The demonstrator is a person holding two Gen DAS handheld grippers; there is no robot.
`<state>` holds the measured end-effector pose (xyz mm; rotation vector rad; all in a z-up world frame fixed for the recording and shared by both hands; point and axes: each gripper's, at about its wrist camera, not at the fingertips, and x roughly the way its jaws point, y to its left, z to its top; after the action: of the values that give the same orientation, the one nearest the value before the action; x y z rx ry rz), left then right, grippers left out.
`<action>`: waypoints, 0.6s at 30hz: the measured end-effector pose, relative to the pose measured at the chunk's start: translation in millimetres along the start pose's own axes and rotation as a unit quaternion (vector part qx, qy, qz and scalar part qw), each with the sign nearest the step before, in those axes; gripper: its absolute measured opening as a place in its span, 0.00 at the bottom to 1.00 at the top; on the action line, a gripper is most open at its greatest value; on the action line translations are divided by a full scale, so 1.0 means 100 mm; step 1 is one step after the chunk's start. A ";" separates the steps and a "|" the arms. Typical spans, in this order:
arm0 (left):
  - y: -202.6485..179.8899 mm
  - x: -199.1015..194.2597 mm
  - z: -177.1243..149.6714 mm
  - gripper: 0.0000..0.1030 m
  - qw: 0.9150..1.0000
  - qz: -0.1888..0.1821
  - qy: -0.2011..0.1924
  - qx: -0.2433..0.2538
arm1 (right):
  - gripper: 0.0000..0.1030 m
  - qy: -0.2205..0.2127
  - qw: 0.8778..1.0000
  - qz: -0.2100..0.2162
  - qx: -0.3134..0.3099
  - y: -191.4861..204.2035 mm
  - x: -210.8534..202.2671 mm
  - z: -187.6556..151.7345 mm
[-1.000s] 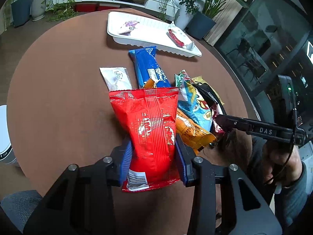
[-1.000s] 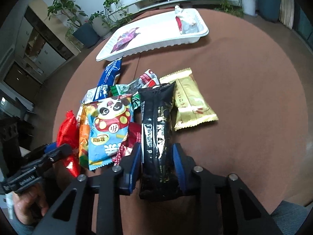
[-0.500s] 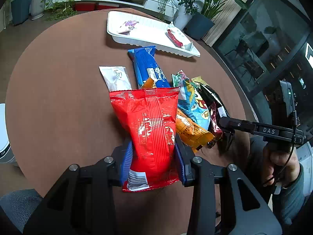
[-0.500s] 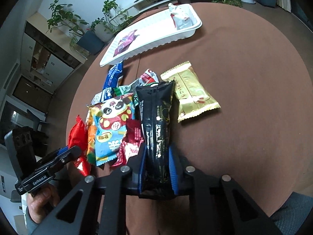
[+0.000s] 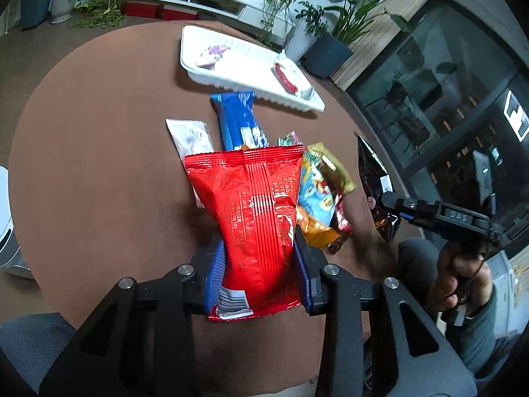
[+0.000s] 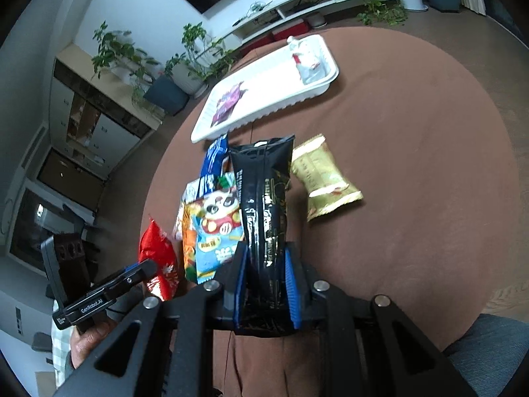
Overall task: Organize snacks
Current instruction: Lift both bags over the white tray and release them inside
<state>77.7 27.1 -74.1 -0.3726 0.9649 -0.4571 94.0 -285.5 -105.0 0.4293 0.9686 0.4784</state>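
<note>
Right wrist view shows the brown table (image 6: 413,132) with the white tray (image 6: 274,99) at its far side, straight ahead along the black packet (image 6: 264,198)'s long axis. That packet lies pinched in the right gripper (image 6: 263,284), pitched downward. Beside it the left gripper (image 5: 258,268) clamps the red bag (image 5: 254,211), similarly aimed trayward; neither looks clearly nearer.
</note>
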 end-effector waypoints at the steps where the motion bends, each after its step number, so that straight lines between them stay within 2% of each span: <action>1: 0.02 -0.04 0.03 0.33 1.000 -0.002 -0.005 -0.002 | 0.22 -0.006 1.000 -0.001 0.006 -0.04 -0.03 0.03; 7: 0.22 -0.33 0.44 0.33 0.999 0.002 -0.050 -0.014 | 0.22 -0.068 0.997 -0.021 0.042 -0.35 -0.41 0.39; 12: 0.31 -0.49 0.95 0.33 0.996 0.018 -0.082 0.000 | 0.22 -0.110 0.992 -0.044 0.046 -0.46 -0.64 0.74; 18: 0.26 -0.48 1.61 0.33 0.994 0.024 -0.101 0.022 | 0.22 -0.129 0.990 -0.049 0.024 -0.29 -0.61 1.21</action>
<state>196.1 90.6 30.3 -0.3492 0.7638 -0.3884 173.6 -359.9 -19.7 0.4723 0.7474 0.3027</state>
